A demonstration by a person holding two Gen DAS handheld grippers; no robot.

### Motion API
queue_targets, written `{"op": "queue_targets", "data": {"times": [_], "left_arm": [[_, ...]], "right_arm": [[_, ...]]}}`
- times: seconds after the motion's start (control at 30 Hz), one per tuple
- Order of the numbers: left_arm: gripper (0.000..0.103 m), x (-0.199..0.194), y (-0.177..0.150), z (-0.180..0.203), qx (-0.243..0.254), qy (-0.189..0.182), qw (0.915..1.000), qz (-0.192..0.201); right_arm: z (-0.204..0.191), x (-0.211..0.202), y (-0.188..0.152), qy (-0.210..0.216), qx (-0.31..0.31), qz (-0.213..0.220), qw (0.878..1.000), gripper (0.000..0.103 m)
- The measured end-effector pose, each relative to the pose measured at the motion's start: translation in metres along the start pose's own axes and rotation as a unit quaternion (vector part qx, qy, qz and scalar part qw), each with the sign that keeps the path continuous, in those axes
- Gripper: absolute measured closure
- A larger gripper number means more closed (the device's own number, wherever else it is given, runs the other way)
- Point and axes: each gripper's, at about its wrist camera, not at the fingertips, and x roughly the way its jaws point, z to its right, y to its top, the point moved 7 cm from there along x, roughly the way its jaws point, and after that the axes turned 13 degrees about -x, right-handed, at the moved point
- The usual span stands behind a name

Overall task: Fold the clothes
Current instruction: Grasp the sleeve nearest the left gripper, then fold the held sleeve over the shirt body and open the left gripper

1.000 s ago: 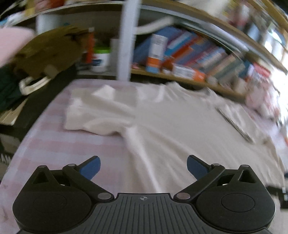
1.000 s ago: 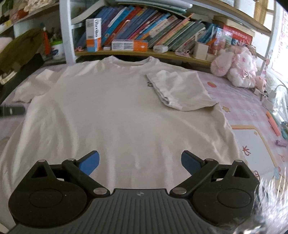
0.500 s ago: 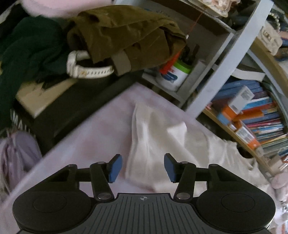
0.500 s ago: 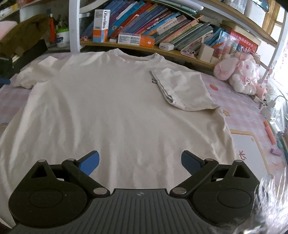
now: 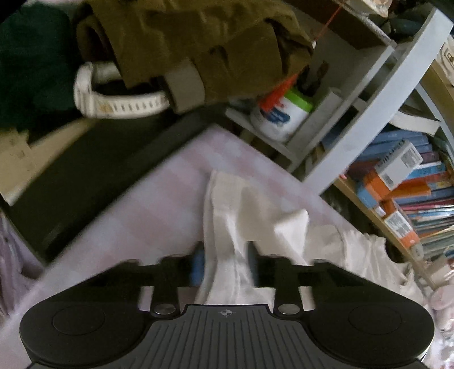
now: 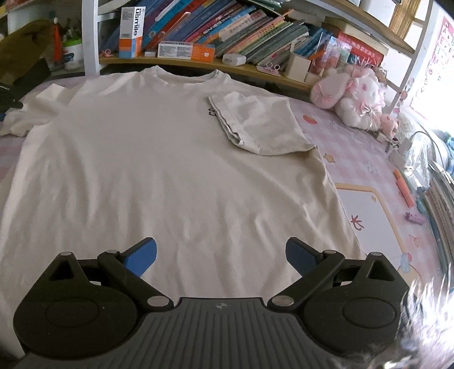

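Closing now from a wide spread onto the left sleeve of the white T-shirt lying flat on the pink bed, left gripper readying fold 2 while right gripper is hovering open over the hem.

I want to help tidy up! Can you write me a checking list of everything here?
Surface: pink checked bedsheet.
Job's things: white T-shirt lying flat; one sleeve folded in, other sleeve bunched.
Clutter: plush toys, orange marker.
Tongs: left tongs closing on the bunched sleeve; right tongs open over the hem.
Cables: white cable at the bed edge.
Surroundings: bookshelf, olive jacket.
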Motion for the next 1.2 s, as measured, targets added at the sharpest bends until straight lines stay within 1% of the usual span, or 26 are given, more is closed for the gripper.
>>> {"op": "queue_targets", "data": {"times": [0.07,0.13,0.17,0.23,0.27,0.33,0.4,0.47,0.53,0.57,0.63,0.67,0.73,0.77,0.8,0.87,0.9,0.93,0.97,1.0,1.07,1.1,1.17,1.2], "left_arm": [[0.098,0.0,-0.002,-0.002,-0.013,0.004,0.9999,0.001],[0.099,-0.001,-0.002,-0.004,-0.031,0.009,0.9995,0.006],[0.099,-0.004,-0.001,-0.001,-0.043,0.006,0.999,0.01],[0.1,-0.016,0.002,0.012,-0.051,-0.014,0.9982,0.029],[0.1,-0.022,0.003,0.022,-0.045,-0.025,0.998,0.037],[0.1,-0.034,-0.001,0.055,-0.006,-0.05,0.9975,0.05],[0.1,-0.043,-0.013,0.095,0.053,-0.071,0.9945,0.056],[0.099,-0.051,-0.034,0.137,0.123,-0.086,0.9868,0.06],[0.099,-0.057,-0.063,0.174,0.193,-0.093,0.9754,0.053],[0.098,-0.056,-0.082,0.189,0.224,-0.096,0.9688,0.042],[0.092,-0.048,-0.119,0.212,0.276,-0.092,0.9566,0.019],[0.089,-0.039,-0.139,0.22,0.295,-0.087,0.9517,0.0],[0.078,-0.017,-0.176,0.229,0.314,-0.082,0.9447,-0.05],[0.064,-0.008,-0.189,0.23,0.312,-0.076,0.9439,-0.076],[0.057,-0.001,-0.199,0.229,0.308,-0.067,0.9441,-0.097],[0.056,0.003,-0.214,0.225,0.299,-0.061,0.9439,-0.126],[0.055,-0.001,-0.216,0.224,0.299,-0.07,0.943,-0.128],[0.054,-0.007,-0.215,0.223,0.301,-0.081,0.942,-0.124],[0.05,-0.013,-0.212,0.222,0.301,-0.088,0.9427,-0.114],[0.048,-0.017,-0.204,0.219,0.298,-0.088,0.9455,-0.096],[0.047,-0.027,-0.188,0.214,0.292,-0.09,0.9503,-0.061],[0.048,-0.029,-0.179,0.212,0.286,-0.084,0.9535,-0.045],[0.049,-0.023,-0.16,0.209,0.27,-0.06,0.9608,-0.022],[0.05,-0.017,-0.156,0.212,0.271,-0.053,0.9608,-0.019]], "right_arm": [[-0.001,0.001,0.001,0.004,-0.004,0.001,1.0,0.005],[-0.001,0.002,0.001,0.01,-0.009,0.005,1.0,0.005],[-0.001,0.002,0.002,0.013,-0.011,0.008,1.0,0.005],[0.002,0.005,0.002,0.018,-0.013,0.011,1.0,0.005],[0.004,0.006,0.001,0.02,-0.012,0.013,1.0,0.005],[0.009,0.009,-0.001,0.026,-0.007,0.014,1.0,0.005],[0.016,0.013,-0.002,0.032,-0.002,0.015,0.999,0.005],[0.023,0.014,-0.004,0.035,0.004,0.019,0.999,0.005],[0.032,0.016,-0.006,0.037,0.01,0.023,0.999,0.005],[0.037,0.018,-0.008,0.039,0.014,0.024,0.999,0.005],[0.046,0.021,-0.011,0.042,0.021,0.022,0.999,0.005],[0.051,0.023,-0.014,0.045,0.024,0.02,0.999,0.005],[0.058,0.027,-0.017,0.049,0.03,0.016,0.998,0.005],[0.062,0.029,-0.019,0.051,0.032,0.014,0.998,0.005],[0.065,0.031,-0.02,0.053,0.033,0.013,0.998,0.005],[0.069,0.033,-0.022,0.059,0.03,0.014,0.998,0.005],[0.071,0.034,-0.023,0.062,0.029,0.013,0.998,0.005],[0.072,0.036,-0.024,0.065,0.028,0.012,0.997,0.005],[0.073,0.037,-0.025,0.068,0.028,0.011,0.997,0.005],[0.075,0.039,-0.027,0.071,0.029,0.008,0.997,0.005],[0.078,0.043,-0.029,0.074,0.032,0.004,0.997,0.005],[0.079,0.045,-0.03,0.076,0.034,0.002,0.997,0.005],[0.082,0.049,-0.031,0.079,0.037,-0.004,0.996,0.005],[0.082,0.051,-0.032,0.08,0.037,-0.007,0.996,0.005]]}}
